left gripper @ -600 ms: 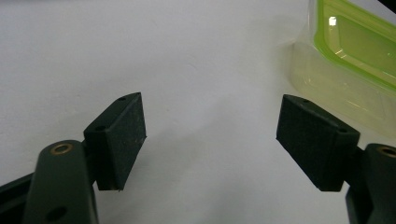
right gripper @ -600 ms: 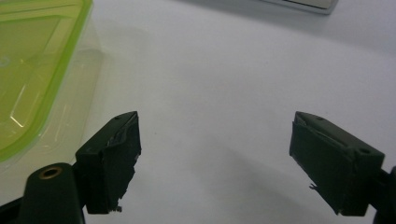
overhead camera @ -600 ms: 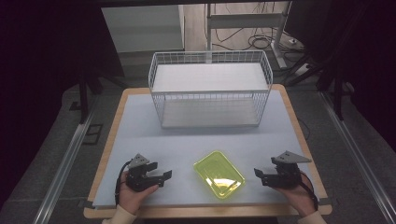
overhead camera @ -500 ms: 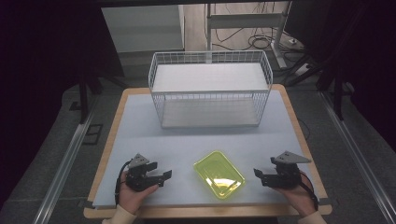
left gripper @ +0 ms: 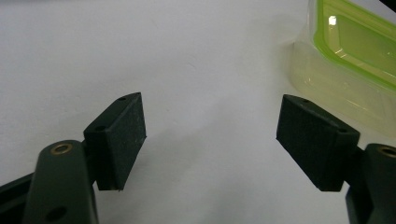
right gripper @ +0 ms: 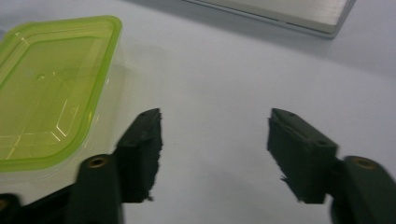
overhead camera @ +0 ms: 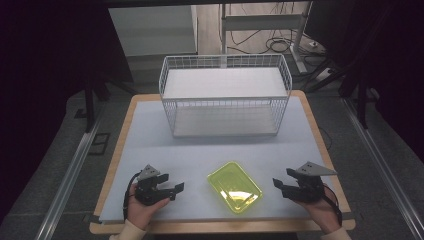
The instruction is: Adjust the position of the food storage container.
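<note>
A shallow clear box with a yellow-green lid lies flat near the table's front edge, between my two hands. My left gripper rests low on the table to the left of it, jaws open and empty, pointing toward the box. The left gripper view has the box at upper right, beyond the right pad. My right gripper sits to the right of the box, open and empty as well. In the right gripper view the box lies left of the left pad.
A white wire basket stands at the back middle of the pale grey table mat. Its base edge shows at the top of the right gripper view. Dark floor and metal rails flank the table.
</note>
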{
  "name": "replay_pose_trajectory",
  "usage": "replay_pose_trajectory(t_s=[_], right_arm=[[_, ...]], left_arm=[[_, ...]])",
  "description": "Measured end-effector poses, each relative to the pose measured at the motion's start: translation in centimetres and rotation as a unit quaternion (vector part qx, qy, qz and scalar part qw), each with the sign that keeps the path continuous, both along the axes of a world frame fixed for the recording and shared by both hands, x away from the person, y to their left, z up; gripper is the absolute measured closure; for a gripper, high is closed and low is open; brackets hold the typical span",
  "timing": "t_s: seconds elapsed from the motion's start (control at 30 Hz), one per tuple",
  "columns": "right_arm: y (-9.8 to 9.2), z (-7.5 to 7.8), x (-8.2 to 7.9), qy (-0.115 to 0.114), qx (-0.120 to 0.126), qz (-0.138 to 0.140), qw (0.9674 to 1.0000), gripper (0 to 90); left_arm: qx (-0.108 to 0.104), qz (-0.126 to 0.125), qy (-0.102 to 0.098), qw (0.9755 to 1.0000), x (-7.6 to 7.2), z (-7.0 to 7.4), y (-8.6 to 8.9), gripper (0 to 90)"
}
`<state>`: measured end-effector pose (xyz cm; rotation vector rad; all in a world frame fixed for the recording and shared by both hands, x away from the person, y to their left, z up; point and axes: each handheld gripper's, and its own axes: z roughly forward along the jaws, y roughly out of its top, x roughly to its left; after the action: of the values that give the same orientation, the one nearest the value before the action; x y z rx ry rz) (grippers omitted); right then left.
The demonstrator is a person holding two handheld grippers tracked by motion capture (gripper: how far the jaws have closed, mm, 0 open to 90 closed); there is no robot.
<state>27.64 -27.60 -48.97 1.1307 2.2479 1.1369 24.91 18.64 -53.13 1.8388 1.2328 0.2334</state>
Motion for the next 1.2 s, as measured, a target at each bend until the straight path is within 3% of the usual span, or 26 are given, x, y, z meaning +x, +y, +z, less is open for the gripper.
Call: replay_pose_trajectory(t_s=[0.03,0.2,0.5,0.7,0.9,1.2], right_arm=[[0.0,0.0,0.0,0.000,0.000,0.000,1.0000,40.0],[0.2,0.5,-0.4,0.008,0.003,0.018,0.9998,66.3],[1.3,1.4,-1.2,0.006,0.016,0.071,0.9973,89.3],[2.7,2.2,-2.1,-0.002,0.024,0.097,0.9950,89.5],[5.2,2.3,-3.5,0.004,0.030,0.138,0.9900,89.5],[8.9,1.7,-5.8,0.017,0.010,0.194,0.9809,89.5]], left_arm=[[0.000,0.000,0.000,1.0000,0.0,0.0,0.0,23.4],[0.000,0.000,-0.001,1.0000,0.0,0.0,0.0,23.4],[0.001,-0.001,0.000,1.0000,0.0,0.0,0.0,23.4],[-0.001,0.000,-0.002,1.0000,0.0,0.1,-0.1,23.3],[-0.001,0.000,0.000,1.0000,0.0,0.1,0.0,23.3],[-0.001,0.000,-0.001,1.0000,-0.1,0.1,-0.1,23.3]])
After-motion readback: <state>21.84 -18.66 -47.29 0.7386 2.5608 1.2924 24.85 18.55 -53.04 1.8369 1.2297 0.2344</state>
